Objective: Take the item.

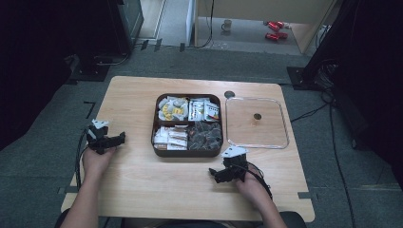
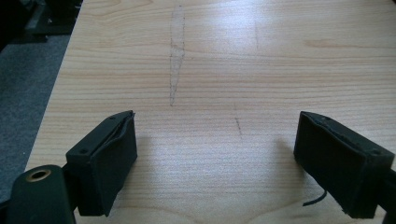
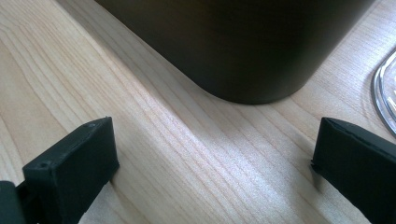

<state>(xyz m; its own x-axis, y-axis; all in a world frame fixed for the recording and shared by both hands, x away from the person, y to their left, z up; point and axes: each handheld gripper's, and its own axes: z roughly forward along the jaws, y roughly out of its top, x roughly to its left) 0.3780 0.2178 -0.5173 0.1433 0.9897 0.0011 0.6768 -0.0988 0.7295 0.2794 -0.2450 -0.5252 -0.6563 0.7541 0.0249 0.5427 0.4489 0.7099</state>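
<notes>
- The left gripper rests on the table at nine o'clock from the brown box, jaws wide apart, nothing between them.
- The right gripper lies at five o'clock, also spread and empty.
- The packets inside the box are too small to read.
- The clear lid lies at three o'clock.

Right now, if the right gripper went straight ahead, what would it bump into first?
Probably the brown box: its rounded corner sits right ahead of the open right gripper, with bare table between.
</notes>
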